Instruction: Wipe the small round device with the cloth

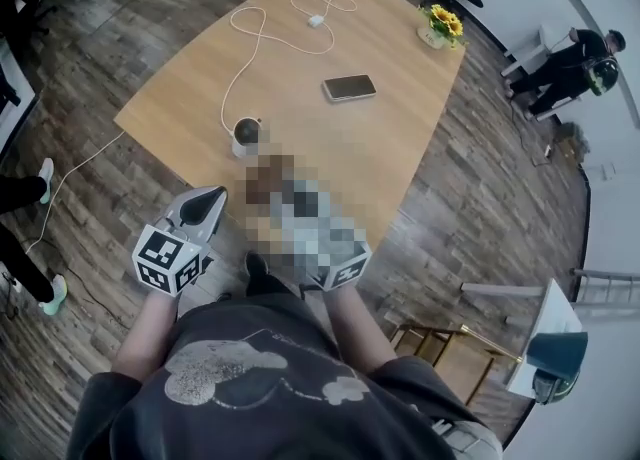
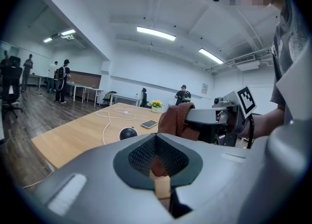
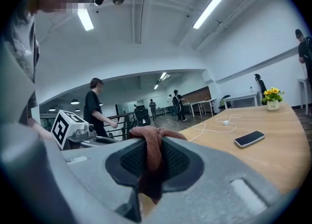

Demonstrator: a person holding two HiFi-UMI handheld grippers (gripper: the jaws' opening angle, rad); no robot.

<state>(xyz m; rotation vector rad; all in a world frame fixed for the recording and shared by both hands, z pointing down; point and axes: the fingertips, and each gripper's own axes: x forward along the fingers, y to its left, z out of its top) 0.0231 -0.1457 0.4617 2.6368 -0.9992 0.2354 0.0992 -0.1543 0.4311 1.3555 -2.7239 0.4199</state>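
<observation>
Nearest, my left gripper (image 1: 212,198): fingers clenched together, with nothing that I can make out between them. Beside it, my right gripper (image 3: 151,142): fingers grasping the reddish-brown cloth (image 3: 147,133), which bunches above them and hangs below. Both hover at the near edge of the wooden surface (image 1: 400,148). Just beyond, the small round device (image 1: 246,132), dark, stands on the surface, with a white cable (image 1: 262,38) looping away from beside it. Farther off lies a phone (image 1: 349,87); farthest, potted yellow flowers (image 1: 441,24).
</observation>
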